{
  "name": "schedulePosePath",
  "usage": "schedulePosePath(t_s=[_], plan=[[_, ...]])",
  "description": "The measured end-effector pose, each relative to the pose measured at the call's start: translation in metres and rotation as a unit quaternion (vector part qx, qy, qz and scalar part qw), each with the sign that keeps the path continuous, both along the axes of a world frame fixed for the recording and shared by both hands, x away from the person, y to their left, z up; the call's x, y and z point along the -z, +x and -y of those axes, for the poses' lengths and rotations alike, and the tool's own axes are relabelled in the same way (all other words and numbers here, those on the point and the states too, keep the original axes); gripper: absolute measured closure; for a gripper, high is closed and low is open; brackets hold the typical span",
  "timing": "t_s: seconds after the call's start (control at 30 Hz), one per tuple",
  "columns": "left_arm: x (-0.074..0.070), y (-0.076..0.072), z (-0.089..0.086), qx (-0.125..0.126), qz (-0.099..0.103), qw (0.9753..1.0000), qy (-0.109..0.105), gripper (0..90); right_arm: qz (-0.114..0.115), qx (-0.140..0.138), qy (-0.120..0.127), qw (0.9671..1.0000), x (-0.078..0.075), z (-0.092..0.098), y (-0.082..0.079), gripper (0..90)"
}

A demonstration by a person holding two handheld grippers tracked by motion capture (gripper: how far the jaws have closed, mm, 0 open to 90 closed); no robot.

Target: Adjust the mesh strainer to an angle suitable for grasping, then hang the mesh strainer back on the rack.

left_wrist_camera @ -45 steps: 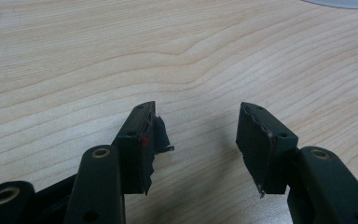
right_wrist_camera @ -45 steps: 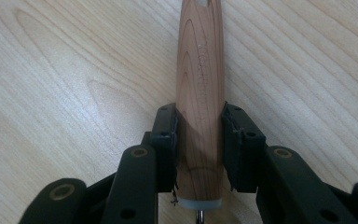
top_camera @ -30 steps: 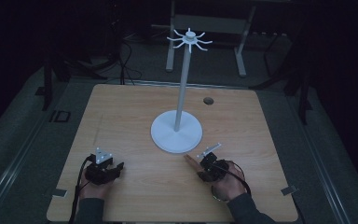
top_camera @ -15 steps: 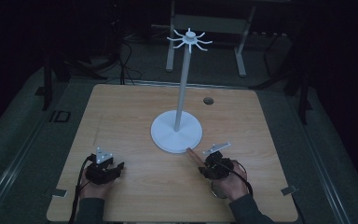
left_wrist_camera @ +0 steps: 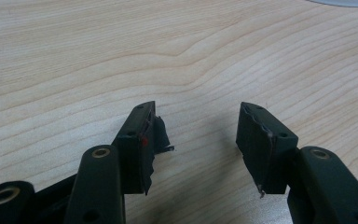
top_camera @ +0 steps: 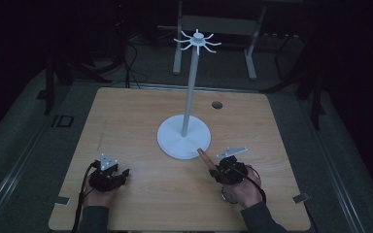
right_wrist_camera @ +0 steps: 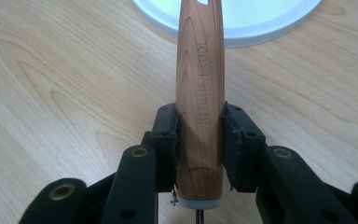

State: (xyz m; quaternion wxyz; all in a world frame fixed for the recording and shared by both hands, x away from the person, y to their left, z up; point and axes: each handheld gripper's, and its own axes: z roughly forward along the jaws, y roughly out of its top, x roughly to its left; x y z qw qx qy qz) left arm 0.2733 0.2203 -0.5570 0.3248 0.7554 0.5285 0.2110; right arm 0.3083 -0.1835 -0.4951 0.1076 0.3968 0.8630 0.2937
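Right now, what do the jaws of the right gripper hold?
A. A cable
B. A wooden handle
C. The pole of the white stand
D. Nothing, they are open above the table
B: in the right gripper view, the right gripper has its jaws closed on both sides of a wooden handle that points toward the white stand's base.

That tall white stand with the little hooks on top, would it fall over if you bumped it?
Probably not from a light nudge: the white stand has a broad round base, flat on the table. A knock high up looks riskier, since its pole is tall and thin and the hooks sit at the very top. It looks stiff, not bendy.
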Motion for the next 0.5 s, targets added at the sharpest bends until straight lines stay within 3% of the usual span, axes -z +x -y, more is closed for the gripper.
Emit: schedulePosePath(t_s=[0.5], plan=[[0.0,-0.001,0.0,-0.002,0.002,1.0,-0.002,48.0,0.024,0.017,0.027,0.9992,-0.012,0.005,0.002,67.9]])
